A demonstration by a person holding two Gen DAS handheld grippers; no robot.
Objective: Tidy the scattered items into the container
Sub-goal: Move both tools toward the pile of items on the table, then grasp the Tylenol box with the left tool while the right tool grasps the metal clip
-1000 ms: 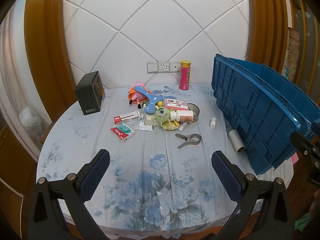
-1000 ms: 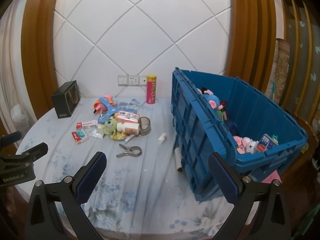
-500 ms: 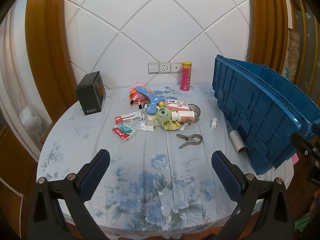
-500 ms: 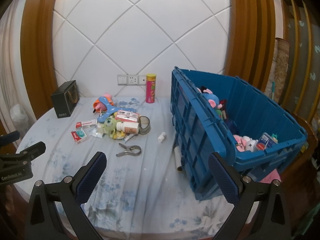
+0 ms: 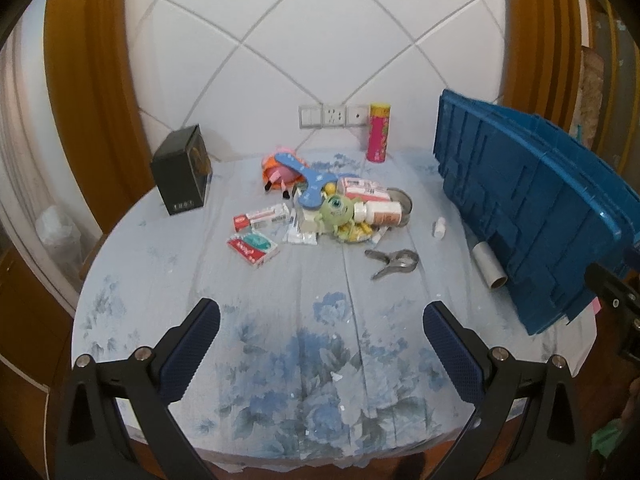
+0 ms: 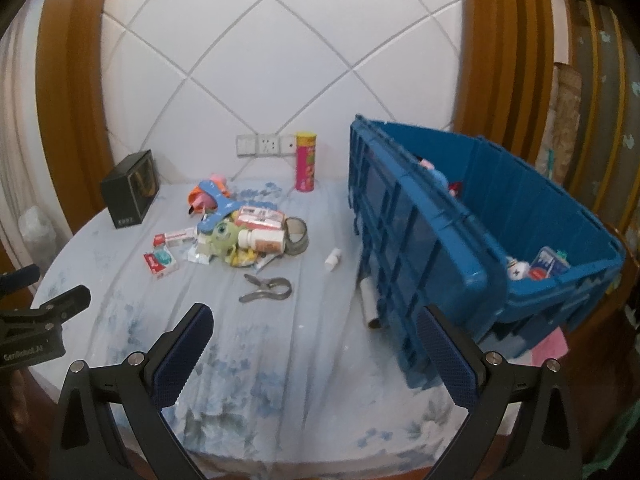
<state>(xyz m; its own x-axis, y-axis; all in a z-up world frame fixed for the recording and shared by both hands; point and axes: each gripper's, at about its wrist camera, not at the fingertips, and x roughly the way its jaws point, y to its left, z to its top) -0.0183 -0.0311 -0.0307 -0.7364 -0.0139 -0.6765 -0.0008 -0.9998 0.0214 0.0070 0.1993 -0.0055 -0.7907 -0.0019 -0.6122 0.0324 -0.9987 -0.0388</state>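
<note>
Left gripper (image 5: 320,344): spread wide and empty, hovering over the near edge of the counter (image 5: 280,320) at 6 o'clock.
Right gripper (image 6: 314,344): also wide and empty, low at 6 o'clock in its own view; from the left wrist view only its dark frame shows, at 3 o'clock.
Blue crate (image 6: 472,248): on the counter's right side, around 3 o'clock, tilted, with soft toys and small boxes already inside.
Scattered pile: at the counter's centre, towards 12 o'clock from both grippers. Green one-eyed toy (image 5: 338,210) with a white pill bottle (image 5: 380,213) lying touching its right side, and a blue flat toy (image 5: 308,178) resting on top at the back.
Red boxes: a long red-and-white box (image 5: 262,218) and a red pack (image 5: 253,248) at 9 o'clock of the pile, close together.
Grey clip (image 5: 394,262): alone on the cloth, nearer the grippers than the pile.
Small white bottle (image 5: 439,227): between pile and crate.
Paper tube (image 5: 489,266): lying right against the crate's base.
Pink can (image 5: 378,133): upright by the wall at 12 o'clock.
Black box (image 5: 181,170): upright at 10 o'clock, well apart from the pile.
</note>
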